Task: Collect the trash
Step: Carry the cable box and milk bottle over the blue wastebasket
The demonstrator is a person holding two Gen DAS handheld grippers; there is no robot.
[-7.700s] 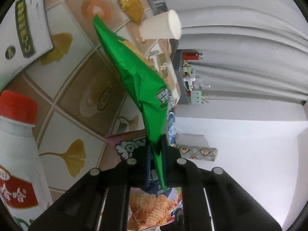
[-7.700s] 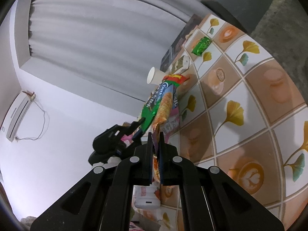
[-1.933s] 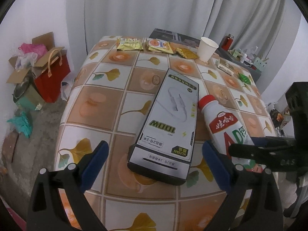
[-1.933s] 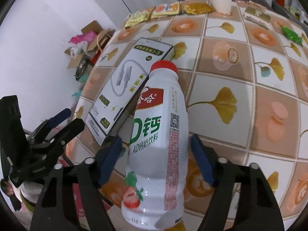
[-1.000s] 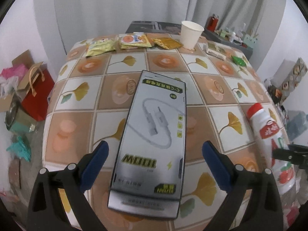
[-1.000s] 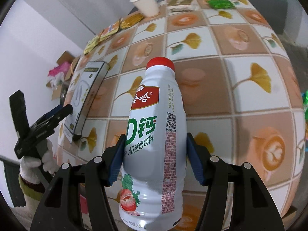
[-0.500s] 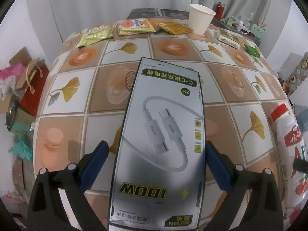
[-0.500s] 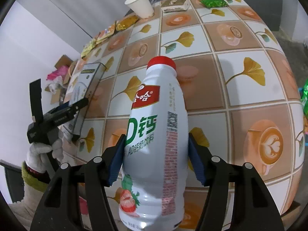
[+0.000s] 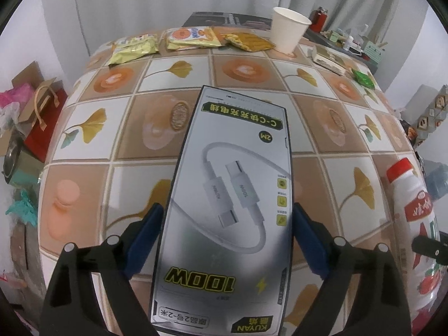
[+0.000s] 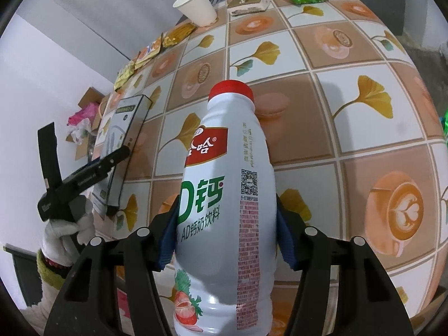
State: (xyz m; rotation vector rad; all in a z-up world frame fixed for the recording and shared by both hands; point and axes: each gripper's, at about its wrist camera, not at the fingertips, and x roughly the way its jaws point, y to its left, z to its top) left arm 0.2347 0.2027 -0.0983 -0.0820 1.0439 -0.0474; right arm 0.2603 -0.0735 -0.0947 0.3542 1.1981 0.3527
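Observation:
A long grey cable box lies flat on the tiled tablecloth. My left gripper straddles it. Its blue pads sit close beside the two long edges, and the jaws are closing with the box between them. The right wrist view shows the same box at the table's left edge, with the left gripper's finger over it. My right gripper is shut on a white milk-drink bottle with a red cap. Its pads press both sides and the jaws are still closing a little. The bottle also shows at the left wrist view's right edge.
A paper cup and several snack packets lie along the far table edge, with a green packet at far right. Bags and cardboard boxes sit on the floor left of the table. A gloved hand holds the left gripper.
The left gripper has come forward and down over the cable box, so the box now fills the space between its jaws, which have narrowed. The right gripper keeps the bottle and has hardly moved.

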